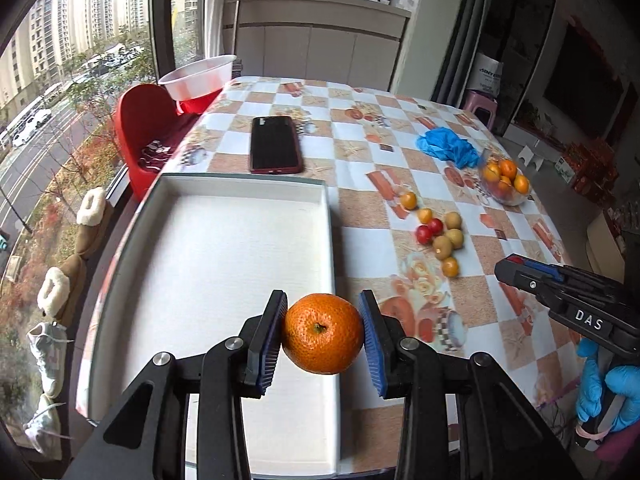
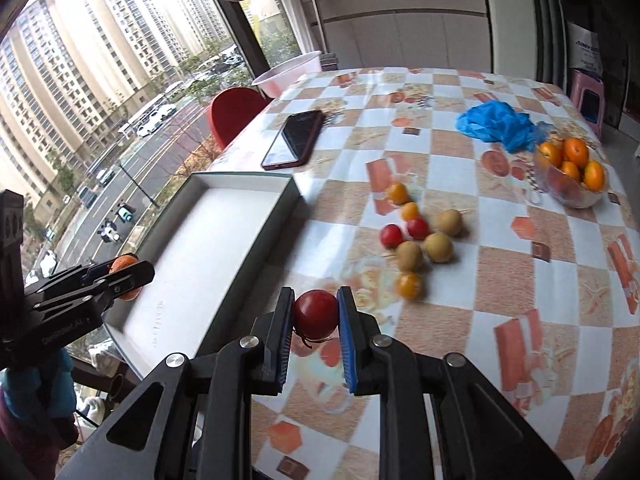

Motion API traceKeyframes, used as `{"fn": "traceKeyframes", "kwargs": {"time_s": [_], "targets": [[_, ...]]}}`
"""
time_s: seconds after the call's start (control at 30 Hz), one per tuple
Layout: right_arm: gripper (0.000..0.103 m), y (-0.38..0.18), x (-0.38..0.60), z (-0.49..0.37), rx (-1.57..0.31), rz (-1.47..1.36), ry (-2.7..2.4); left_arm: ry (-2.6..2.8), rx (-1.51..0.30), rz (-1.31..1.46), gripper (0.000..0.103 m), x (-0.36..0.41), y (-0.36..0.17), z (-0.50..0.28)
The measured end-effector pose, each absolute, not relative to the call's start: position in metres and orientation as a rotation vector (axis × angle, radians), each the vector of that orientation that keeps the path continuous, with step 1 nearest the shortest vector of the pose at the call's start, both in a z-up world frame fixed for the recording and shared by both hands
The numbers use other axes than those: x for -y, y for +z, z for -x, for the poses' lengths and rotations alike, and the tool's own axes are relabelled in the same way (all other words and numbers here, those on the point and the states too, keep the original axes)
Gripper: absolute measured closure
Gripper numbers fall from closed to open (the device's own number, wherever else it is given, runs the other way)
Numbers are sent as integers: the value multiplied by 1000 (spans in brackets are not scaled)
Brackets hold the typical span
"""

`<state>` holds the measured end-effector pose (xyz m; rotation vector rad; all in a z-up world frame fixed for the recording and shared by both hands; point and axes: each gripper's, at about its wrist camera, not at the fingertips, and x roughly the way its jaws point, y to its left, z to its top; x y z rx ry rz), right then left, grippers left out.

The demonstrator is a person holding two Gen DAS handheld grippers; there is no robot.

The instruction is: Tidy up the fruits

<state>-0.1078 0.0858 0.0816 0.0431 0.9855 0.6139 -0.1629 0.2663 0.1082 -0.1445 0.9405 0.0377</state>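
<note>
My left gripper [image 1: 323, 334] is shut on an orange tangerine [image 1: 322, 333], held above the near right edge of a shallow white tray [image 1: 224, 248]. My right gripper [image 2: 314, 332] is shut on a red cherry tomato [image 2: 315, 314], above the tablecloth just right of the white tray [image 2: 208, 240]. A loose cluster of small fruit [image 1: 438, 232] lies on the table: red tomatoes, yellow tomatoes and brownish round fruit [image 2: 424, 244]. In the left wrist view the right gripper [image 1: 510, 266] shows at the right edge. The left gripper [image 2: 132, 272] with the tangerine appears at the left of the right wrist view.
A glass bowl of tangerines [image 1: 505, 184] stands at the table's right side, a crumpled blue glove [image 1: 448, 146] behind it. A phone in a red case [image 1: 275, 145] lies beyond the tray. A red chair [image 1: 148, 128] and white basin [image 1: 198, 76] sit past the far left corner.
</note>
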Motion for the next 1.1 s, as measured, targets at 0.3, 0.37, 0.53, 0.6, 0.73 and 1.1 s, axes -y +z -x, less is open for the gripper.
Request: {"fn": "traceKeyframes", "kwargs": {"time_s": [0.3, 0.37, 0.53, 0.6, 0.73, 1.1], "targets": [[80, 63, -194, 132, -1041, 97, 759, 211, -986, 190, 65, -345, 72, 182], [80, 54, -205, 132, -1062, 126, 759, 214, -1010, 196, 65, -347, 57, 183], [78, 39, -219, 133, -1100, 191, 749, 224, -1048, 157, 65, -346, 31, 184], [78, 36, -223, 133, -1106, 224, 738, 210, -1062, 167, 65, -349, 23, 183], [52, 37, -229, 132, -1101, 253, 735, 198, -1028, 125, 61, -347, 24, 184], [11, 72, -169, 116, -961, 243, 523, 227, -990, 121, 34, -348, 30, 183]]}}
